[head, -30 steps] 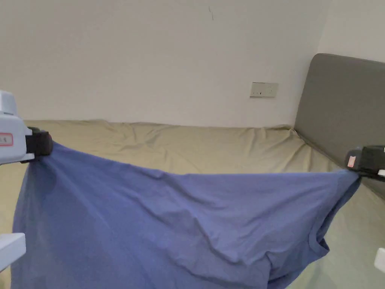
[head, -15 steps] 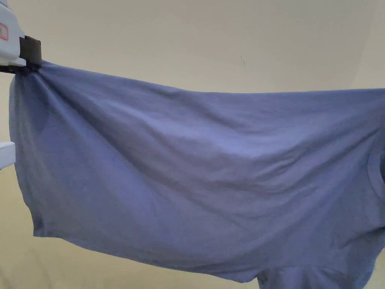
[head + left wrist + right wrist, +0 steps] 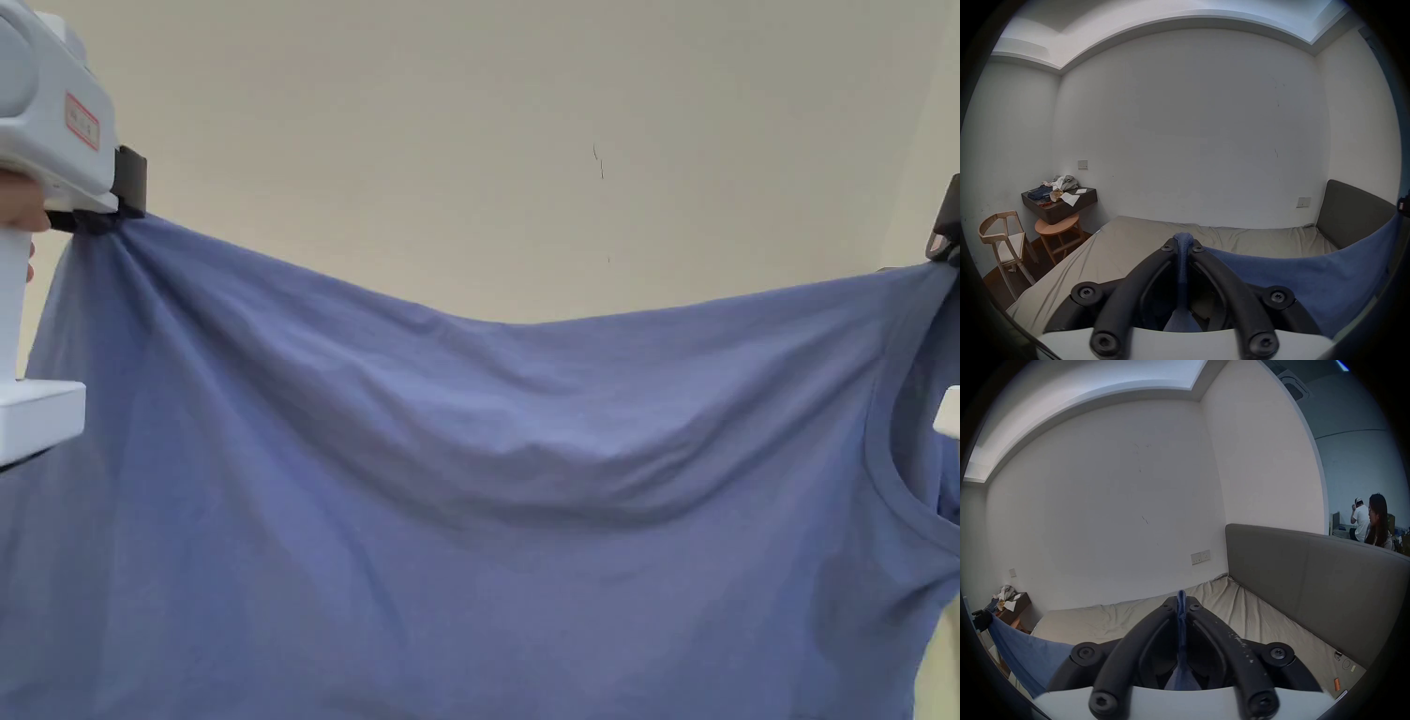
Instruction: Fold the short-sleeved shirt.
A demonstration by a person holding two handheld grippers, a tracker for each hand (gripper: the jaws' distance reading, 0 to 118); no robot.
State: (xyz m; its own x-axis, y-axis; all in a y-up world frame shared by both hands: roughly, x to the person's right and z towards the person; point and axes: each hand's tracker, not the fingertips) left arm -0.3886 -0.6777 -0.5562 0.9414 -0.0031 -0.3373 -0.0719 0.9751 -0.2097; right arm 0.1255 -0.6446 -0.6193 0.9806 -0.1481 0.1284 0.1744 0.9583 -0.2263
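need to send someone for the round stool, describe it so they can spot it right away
Start at the bed and look past its far left corner to the dark wall shelf. The round stool stands beneath it, orange-brown with a flat disc seat, unlike the pale angular armchair alongside.

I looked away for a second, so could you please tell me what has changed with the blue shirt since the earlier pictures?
Both hand-held grippers have raised the blue short-sleeved shirt from low over the bed to hang spread in front of the wall; the head camera tilted up too. The left hand-held gripper and right hand-held gripper have kept their grip on its upper corners, neckline to the right.
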